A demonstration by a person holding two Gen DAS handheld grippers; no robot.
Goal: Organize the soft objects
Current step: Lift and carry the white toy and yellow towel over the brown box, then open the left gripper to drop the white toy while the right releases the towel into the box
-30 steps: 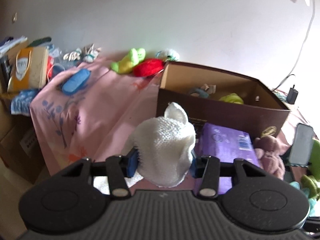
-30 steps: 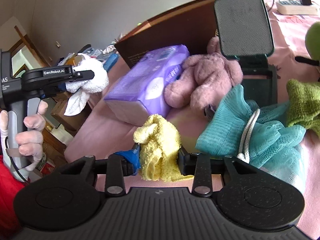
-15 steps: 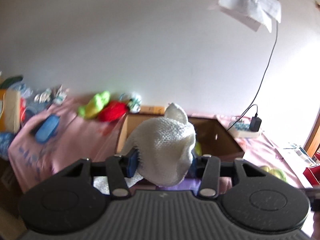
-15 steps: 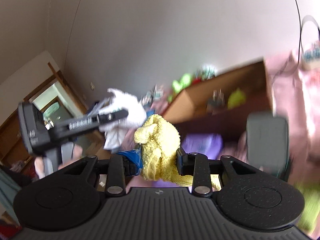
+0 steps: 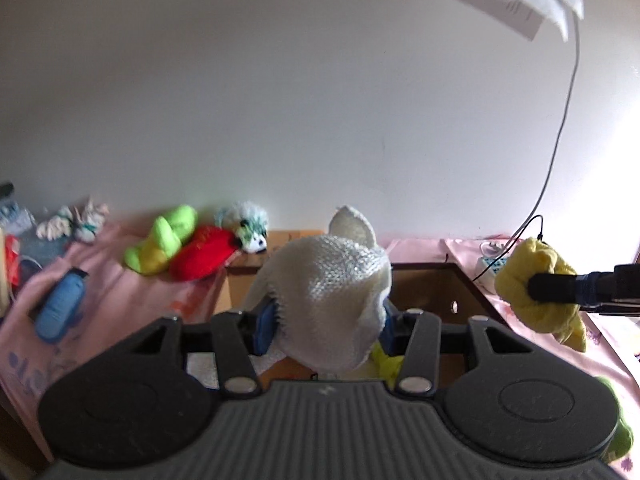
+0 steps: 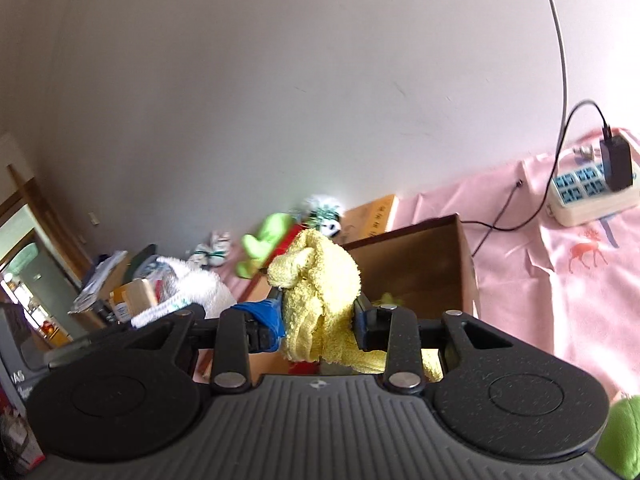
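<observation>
My left gripper [image 5: 326,326] is shut on a white knitted soft toy [image 5: 332,300] and holds it above the open brown cardboard box [image 5: 440,280]. My right gripper [image 6: 318,330] is shut on a yellow towel cloth [image 6: 320,300], also over the box [image 6: 424,268]. The yellow cloth shows at the right of the left wrist view [image 5: 540,300]. The white toy shows at the left of the right wrist view [image 6: 200,284]. A yellow-green item [image 5: 386,364] lies inside the box.
A green plush [image 5: 162,240], a red plush [image 5: 202,256] and a white-green plush [image 5: 248,232] lie on the pink cloth behind the box. A blue object [image 5: 60,304] lies at left. A power strip [image 6: 592,196] with cable sits at right. A green plush [image 6: 620,436] is at the lower right.
Both grippers have risen and moved forward with their cloths, from low beside the purple pack and pink plush to above the open box. Both grips are unchanged.
</observation>
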